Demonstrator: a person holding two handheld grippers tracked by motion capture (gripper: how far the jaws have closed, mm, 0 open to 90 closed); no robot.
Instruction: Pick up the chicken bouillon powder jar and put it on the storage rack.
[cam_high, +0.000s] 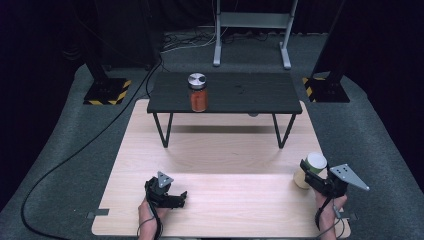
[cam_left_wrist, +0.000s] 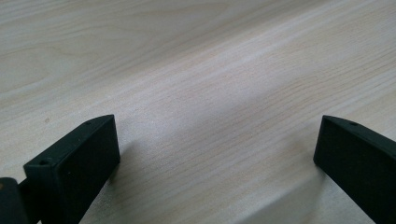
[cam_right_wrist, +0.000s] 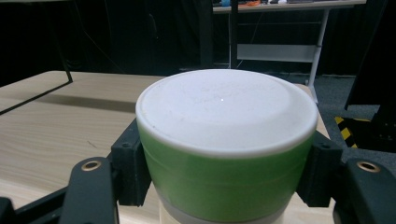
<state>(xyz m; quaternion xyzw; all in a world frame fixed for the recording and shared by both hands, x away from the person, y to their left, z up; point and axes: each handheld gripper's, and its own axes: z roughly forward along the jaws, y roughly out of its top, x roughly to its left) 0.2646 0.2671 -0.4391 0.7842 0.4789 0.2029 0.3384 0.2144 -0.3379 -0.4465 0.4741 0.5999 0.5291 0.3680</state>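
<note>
A pale container (cam_high: 315, 162) with a white lid and a green band stands near the right edge of the light wooden table (cam_high: 225, 150). My right gripper (cam_high: 311, 176) is shut on it. In the right gripper view the two black jaws press on either side of the green band of the container (cam_right_wrist: 224, 107). My left gripper (cam_high: 180, 199) rests low over the front left of the table. Its jaws stand wide apart in the left gripper view, with only bare wood between them (cam_left_wrist: 217, 154).
A small black table (cam_high: 245, 92) stands on the far half of the wooden one and carries a jar (cam_high: 198, 93) of orange contents with a silver lid. Black stands with hazard-striped bases (cam_high: 107, 91) flank it. A cable (cam_high: 65, 160) runs over the grey floor.
</note>
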